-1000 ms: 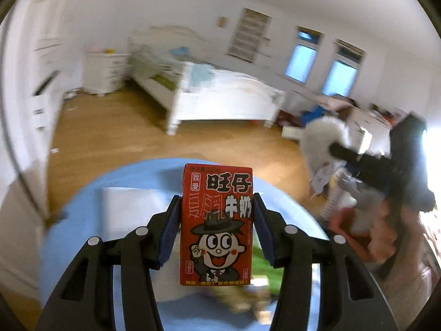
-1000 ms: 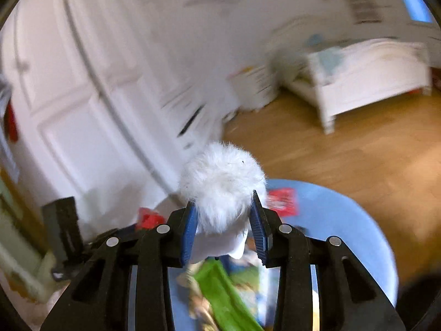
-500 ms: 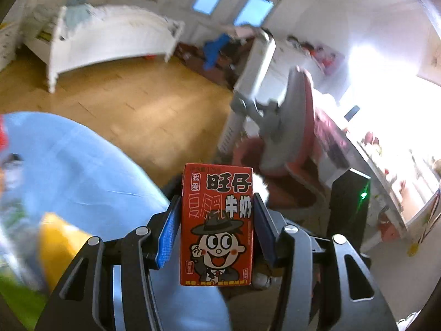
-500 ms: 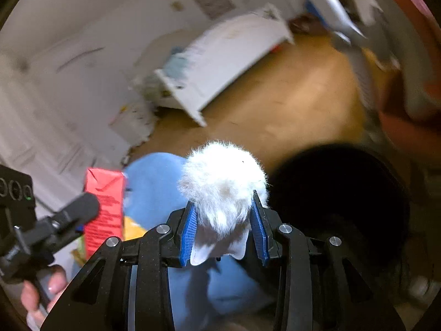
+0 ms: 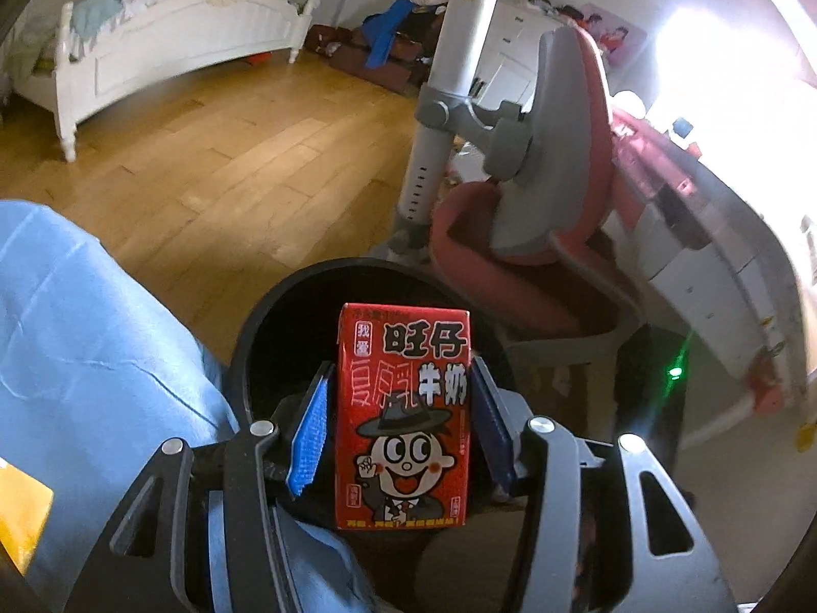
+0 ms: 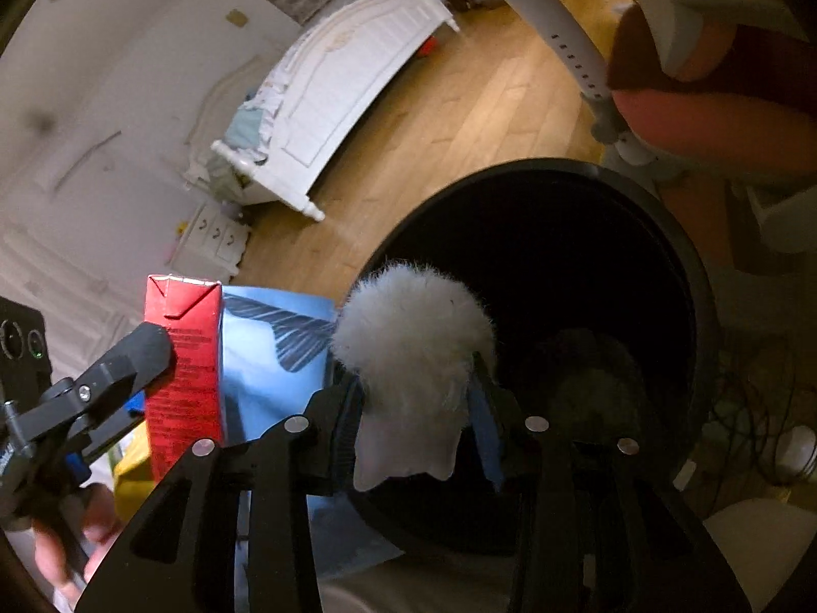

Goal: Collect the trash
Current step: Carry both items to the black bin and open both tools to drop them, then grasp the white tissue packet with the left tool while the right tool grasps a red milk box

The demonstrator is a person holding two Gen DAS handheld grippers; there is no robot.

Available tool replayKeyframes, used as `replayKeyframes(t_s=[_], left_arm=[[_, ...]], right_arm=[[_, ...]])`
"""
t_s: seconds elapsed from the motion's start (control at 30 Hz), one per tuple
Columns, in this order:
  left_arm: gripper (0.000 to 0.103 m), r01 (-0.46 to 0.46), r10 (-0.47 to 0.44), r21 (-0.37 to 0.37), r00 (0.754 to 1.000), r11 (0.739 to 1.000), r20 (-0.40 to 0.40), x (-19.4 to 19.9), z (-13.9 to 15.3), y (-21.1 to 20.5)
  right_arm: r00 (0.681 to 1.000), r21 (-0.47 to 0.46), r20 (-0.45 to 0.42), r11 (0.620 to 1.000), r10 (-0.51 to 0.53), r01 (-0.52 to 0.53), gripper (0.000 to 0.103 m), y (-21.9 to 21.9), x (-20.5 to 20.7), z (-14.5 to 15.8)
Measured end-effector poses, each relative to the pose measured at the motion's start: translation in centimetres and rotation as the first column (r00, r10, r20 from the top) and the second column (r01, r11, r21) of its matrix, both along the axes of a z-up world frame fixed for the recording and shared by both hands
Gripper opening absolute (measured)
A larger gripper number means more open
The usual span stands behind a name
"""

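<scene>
Left gripper (image 5: 401,421) clamped on red milk carton (image 5: 403,416), blue pads pressing both narrow sides, carton upright, printed face toward camera. Black bin (image 5: 265,316) directly behind carton, open mouth from 10 to 2 o'clock of it. Blue cloth (image 5: 87,352) at 9 o'clock, touching bin wall. Right gripper (image 6: 416,411) pinching white fluffy ball (image 6: 408,347) with pale tag hanging below, held over near rim of bin (image 6: 704,306); dark interior at 2 o'clock of ball. Carton (image 6: 184,368) in left gripper at 9 o'clock, well left of bin rim. White bed (image 6: 332,102) at 11 o'clock on wood floor (image 6: 459,117).
</scene>
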State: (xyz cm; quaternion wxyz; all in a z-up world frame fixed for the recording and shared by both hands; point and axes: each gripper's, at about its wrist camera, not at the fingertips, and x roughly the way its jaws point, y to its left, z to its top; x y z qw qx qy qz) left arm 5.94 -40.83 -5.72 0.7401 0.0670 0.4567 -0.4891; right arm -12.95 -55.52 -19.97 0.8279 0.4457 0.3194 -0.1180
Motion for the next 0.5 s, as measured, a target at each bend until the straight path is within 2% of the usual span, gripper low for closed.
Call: replayKeyframes(t_s=[0.13,0.27,0.4,0.5], left_arm=[[0.080,-0.001,0.001,-0.003,0.999,1.000,0.050,-0.6,0.6,0.3],[0.081,-0.007,0.008,-0.017,0.999,1.000,0.054,-0.7,1.3,1.3],[0.081,-0.029,0.033,-0.061,0.998,0.998,0.058,-0.8,3.0,3.7],[0.081,-0.069,0.077,-0.099,0.994,0.993,0.075,-0.8,4.7,6.7]], right_arm=[[1.000,-0.016,0.001,1.000,-0.023,0.023,0.066,-0.3,-0.4,0.9],[0.999,-0.026,0.007,0.999,-0.033,0.033,0.067,0.0,-0.6,1.7],[1.000,-0.064,0.027,0.998,0.005,-0.003,0.067,1.8,-0.1,3.4],[0.997,-0.113,0.045,0.992,0.058,-0.052,0.075,3.3,1.5,4.9]])
